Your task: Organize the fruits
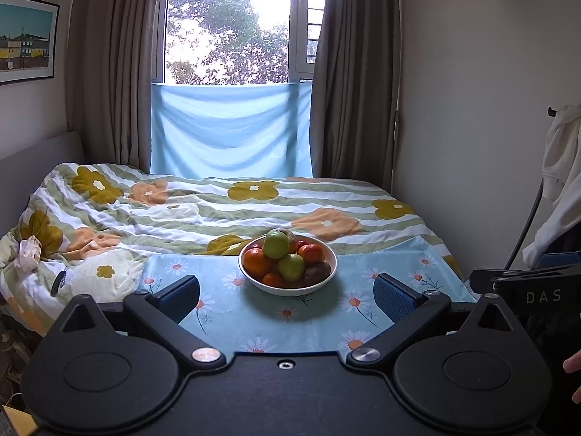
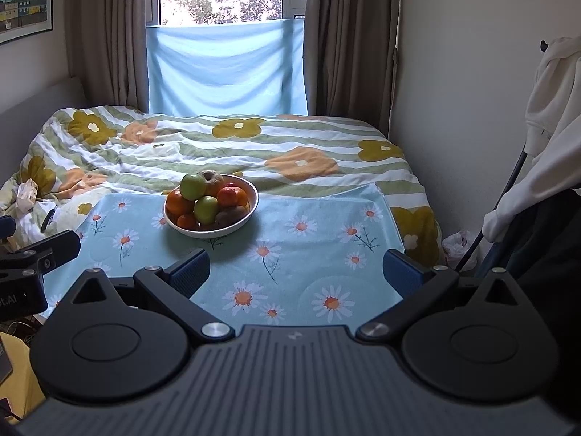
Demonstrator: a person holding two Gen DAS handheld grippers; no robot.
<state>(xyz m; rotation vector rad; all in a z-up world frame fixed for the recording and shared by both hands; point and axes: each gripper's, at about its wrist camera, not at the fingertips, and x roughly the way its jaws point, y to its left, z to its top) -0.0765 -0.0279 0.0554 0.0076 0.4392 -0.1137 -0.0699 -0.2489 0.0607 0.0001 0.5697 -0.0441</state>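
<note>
A white bowl (image 1: 319,285) stands on a light blue daisy cloth (image 1: 225,312) on the bed. It holds green apples (image 1: 276,244), oranges (image 1: 256,262), a brown kiwi (image 1: 317,272) and small red fruits, piled high. My left gripper (image 1: 287,296) is open and empty, just short of the bowl. In the right wrist view the bowl (image 2: 250,214) sits ahead and to the left with a green apple (image 2: 193,186) on top. My right gripper (image 2: 296,272) is open and empty above the cloth (image 2: 319,225).
A flowered striped duvet (image 1: 203,210) covers the bed beyond the cloth. A white wall (image 2: 454,109) and hanging white garment (image 2: 552,116) close the right side. The right gripper (image 1: 526,290) shows at the left view's right edge; the left gripper (image 2: 32,265) at the right view's left edge.
</note>
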